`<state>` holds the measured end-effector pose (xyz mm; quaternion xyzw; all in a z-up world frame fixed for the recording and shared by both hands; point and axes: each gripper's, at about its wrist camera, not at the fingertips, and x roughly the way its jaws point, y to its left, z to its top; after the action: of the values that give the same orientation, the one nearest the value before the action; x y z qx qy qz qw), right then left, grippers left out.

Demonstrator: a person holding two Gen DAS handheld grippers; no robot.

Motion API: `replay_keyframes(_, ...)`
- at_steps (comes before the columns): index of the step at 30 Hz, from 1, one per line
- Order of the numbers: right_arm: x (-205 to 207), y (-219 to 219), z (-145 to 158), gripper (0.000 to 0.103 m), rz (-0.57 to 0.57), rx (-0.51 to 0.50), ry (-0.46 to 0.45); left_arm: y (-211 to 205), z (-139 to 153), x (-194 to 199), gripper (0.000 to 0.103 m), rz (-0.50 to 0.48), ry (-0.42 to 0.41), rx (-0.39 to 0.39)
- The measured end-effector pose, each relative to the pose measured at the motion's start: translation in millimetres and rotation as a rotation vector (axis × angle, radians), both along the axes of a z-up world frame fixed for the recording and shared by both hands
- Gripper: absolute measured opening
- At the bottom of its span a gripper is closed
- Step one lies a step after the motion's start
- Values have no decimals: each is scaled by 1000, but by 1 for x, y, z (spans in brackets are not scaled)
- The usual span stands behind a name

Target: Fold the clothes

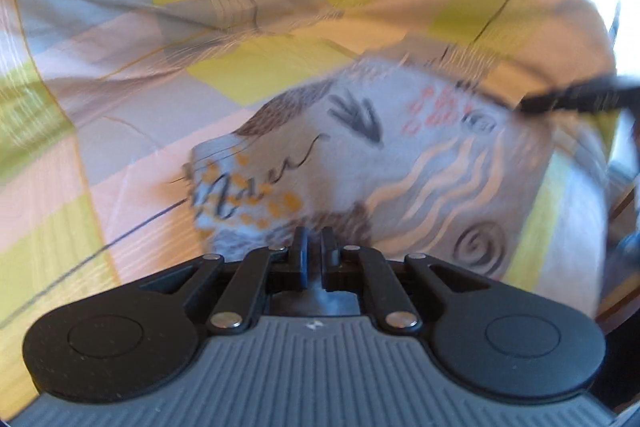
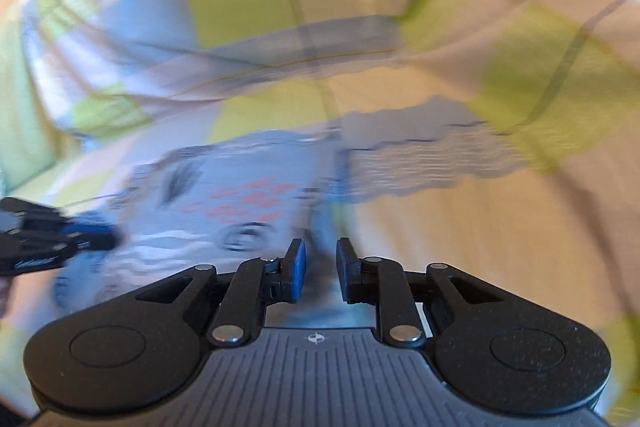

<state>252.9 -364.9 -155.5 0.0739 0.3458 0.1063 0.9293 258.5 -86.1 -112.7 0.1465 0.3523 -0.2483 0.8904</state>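
The left gripper (image 1: 313, 247) is clenched on the printed grey garment (image 1: 392, 155) lying on the checked bedspread (image 1: 160, 27). At three o'clock from it, the right gripper (image 2: 320, 259) hangs released, fingers apart.

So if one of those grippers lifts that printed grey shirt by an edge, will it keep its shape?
Probably not. The shirt is thin cloth lying flat on the bedspread, so it would likely droop and unfold. It looks light, and a push would probably wrinkle it rather than slide it whole.

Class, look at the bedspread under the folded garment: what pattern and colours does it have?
The bedspread is a patchwork check of yellow-green, pale pink and grey-blue; the left wrist view shows it best.
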Motion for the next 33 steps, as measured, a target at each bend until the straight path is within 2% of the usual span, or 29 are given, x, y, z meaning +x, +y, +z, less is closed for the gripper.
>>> replay_keyframes(2, -4, -16, -2, 26, -27, 51, 5, 5, 3, 0, 5, 31, 7, -3)
replay_keyframes(3, -9, -19, 0, 26, -14, 54, -9, 8, 6, -3, 5, 41, -10, 0)
replay_keyframes(4, -15, -15, 4, 26, 14, 16, -35, 10, 10, -6, 5, 42, -32, 1)
replay_keyframes(6, -28, 4, 11, 27, 98, -147, -98, 11, 20, -15, 5, 22, -63, -10)
replay_keyframes(8, -42, 27, 10, 27, 208, -321, -142, 6, 28, -29, 5, -42, -89, -9)
replay_keyframes(9, -49, 39, 8, 34, 267, -391, -158, 0, 30, -39, 5, -88, -105, 13)
replay_keyframes(10, -54, 47, 6, 46, 311, -452, -169, -8, 30, -48, 6, -144, -118, 43)
replay_keyframes(12, -66, 67, -3, 55, 402, -611, -210, -28, 25, -68, 12, -245, -155, 146)
replay_keyframes(13, -71, 76, -8, 55, 440, -687, -232, -37, 20, -77, 18, -280, -176, 197)
replay_keyframes(15, -76, 95, -23, 55, 505, -845, -271, -55, 3, -92, 19, -342, -213, 319)
replay_keyframes(17, -79, 109, -35, 55, 560, -937, -299, -70, -18, -104, 20, -387, -253, 459)
replay_keyframes(19, -80, 122, -47, 55, 589, -1002, -333, -78, -32, -110, 20, -397, -317, 537)
replay_keyframes(21, -80, 129, -52, 53, 604, -1041, -363, -84, -40, -112, 24, -382, -364, 582)
replay_keyframes(23, -71, 128, -50, 41, 586, -1012, -336, -83, -43, -108, 24, -361, -385, 611)
replay_keyframes(25, -61, 123, -48, 18, 554, -972, -288, -79, -45, -101, 24, -327, -378, 625)
replay_keyframes(27, -52, 112, -48, 16, 525, -955, -256, -73, -42, -96, 15, -304, -336, 605)
replay_keyframes(29, -47, 104, -50, 14, 481, -982, -235, -71, -41, -95, 12, -297, -321, 595)
replay_keyframes(33, -41, 93, -50, 11, 440, -977, -211, -68, -39, -90, 10, -276, -294, 559)
